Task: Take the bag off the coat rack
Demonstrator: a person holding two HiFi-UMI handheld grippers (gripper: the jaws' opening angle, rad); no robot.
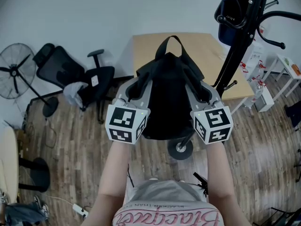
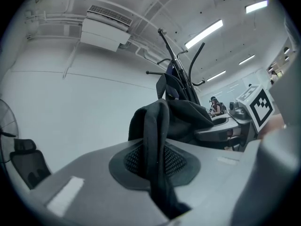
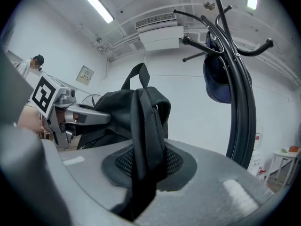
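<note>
My left hand-held gripper and right hand-held gripper are each clamped, nearly closed, on a strap of the floppy black fabric backpack, held clear of the black metal coat rack. The thin straps might slip out, and swinging right could snag the rack.

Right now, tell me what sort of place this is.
Probably an office or lab workspace: a black swivel chair, a wooden desk and ceiling strip lights.

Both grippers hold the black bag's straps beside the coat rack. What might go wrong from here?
The left gripper and right gripper each pinch only a thin strap, which may slip. The bag hangs near the coat rack; a swing might knock it or the hanging dark blue item.
</note>
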